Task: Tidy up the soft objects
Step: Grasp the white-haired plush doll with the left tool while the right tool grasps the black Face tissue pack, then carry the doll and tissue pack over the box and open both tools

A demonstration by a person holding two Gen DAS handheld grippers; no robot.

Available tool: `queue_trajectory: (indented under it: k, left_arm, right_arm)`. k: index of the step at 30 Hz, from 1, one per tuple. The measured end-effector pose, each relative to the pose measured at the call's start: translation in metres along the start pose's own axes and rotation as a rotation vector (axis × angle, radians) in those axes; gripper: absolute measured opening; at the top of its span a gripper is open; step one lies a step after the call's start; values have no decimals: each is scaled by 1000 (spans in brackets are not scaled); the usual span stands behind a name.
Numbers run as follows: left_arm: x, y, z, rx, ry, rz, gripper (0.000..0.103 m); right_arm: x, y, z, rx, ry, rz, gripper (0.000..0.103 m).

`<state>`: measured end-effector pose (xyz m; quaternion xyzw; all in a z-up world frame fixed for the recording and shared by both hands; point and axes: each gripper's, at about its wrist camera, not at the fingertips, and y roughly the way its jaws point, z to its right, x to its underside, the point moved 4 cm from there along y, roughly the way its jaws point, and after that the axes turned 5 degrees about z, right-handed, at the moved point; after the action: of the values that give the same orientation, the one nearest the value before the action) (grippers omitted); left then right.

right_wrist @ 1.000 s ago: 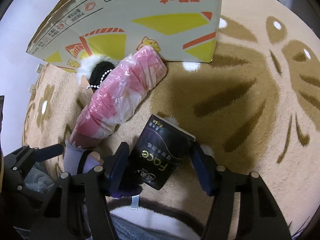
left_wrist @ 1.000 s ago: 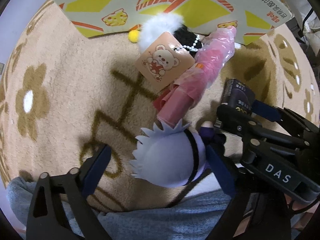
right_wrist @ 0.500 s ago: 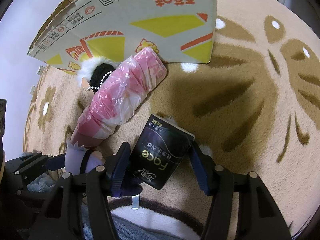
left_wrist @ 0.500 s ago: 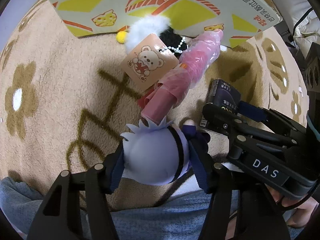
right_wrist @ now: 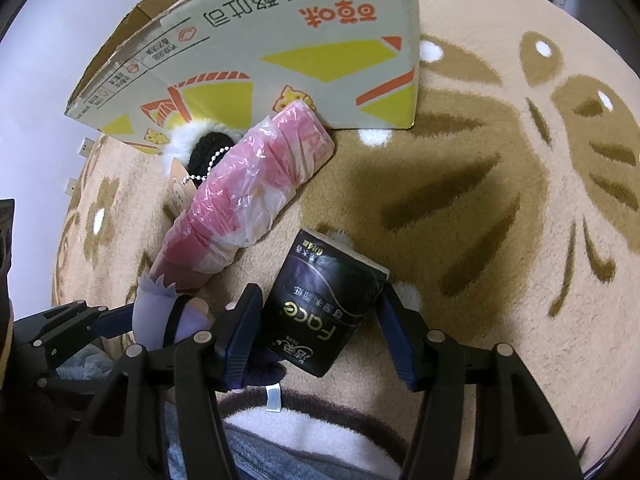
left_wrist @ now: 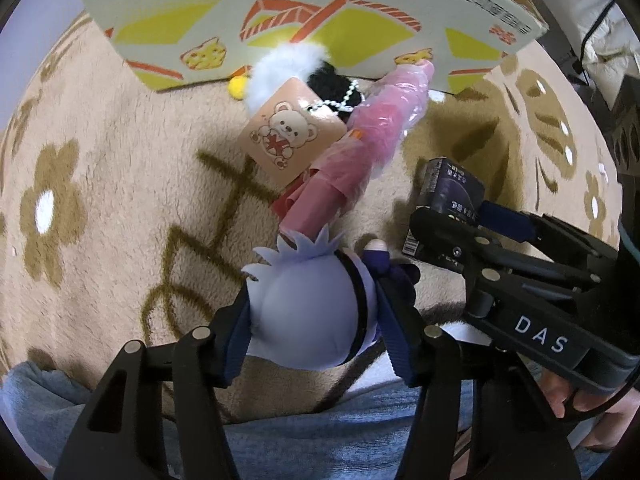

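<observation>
The left claw (left_wrist: 314,312) had just been squeezing in, and its two blue pads pressed on both sides of the plush doll (left_wrist: 308,312), a soft toy with a pale purple head. It pointed straight down at the rug (left_wrist: 120,160). The right claw (right_wrist: 320,320) sat around the black tissue pack (right_wrist: 324,304). Its pads looked tight on the pack's sides, so it seemed to be grasping it too.

Things could go wrong from here. The doll was round and squishy, so it might pop out if it was lifted fast. The doll's dark arm (left_wrist: 396,276) lay just beside the tissue pack and the right claw, so the two claws might bump if both went up together. The pink wrapped bundle (left_wrist: 360,160) touched the doll's spiky hair and might get dragged along.

The cardboard box (left_wrist: 320,20) stood at the far side, with the white fluffy toy (left_wrist: 288,64) and the bear tag (left_wrist: 290,138) right against it. That side was crowded. The rug on the left of the left view was bare, and so was the rug on the right of the right view. Those were the easy ways to move.
</observation>
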<state>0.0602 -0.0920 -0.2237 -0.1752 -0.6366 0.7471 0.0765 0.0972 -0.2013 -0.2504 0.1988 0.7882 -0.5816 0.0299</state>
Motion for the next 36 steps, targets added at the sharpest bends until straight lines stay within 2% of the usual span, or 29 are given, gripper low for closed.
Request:
queue_trajectory:
  k: [8,14,19,26,32,36]
  left_arm:
    - [1,-18,3,-9,-6,28,56]
    - [4,-43,-2,-28,-2,94,56]
    - [1,-73,-11,-70,10,204,56]
    - [-5,-116,-20,-100,10,371,56]
    - [-12,-154,-20,-178,24,555,56]
    - [-18,-177,-27,-220,-1,677,56]
  right_arm:
    - [1,-7,0,0,-2,22,62]
    - [-1,-24,-3,-9,-11,84,61]
    - [-2,-44,-10,-21,-35,158,60]
    - [-8,-79,-24,-32,-61,311,60]
    - [-14,-114,-32,-52,-67,441,60]
    - [-23,-132,-34,-80,-59,519,60]
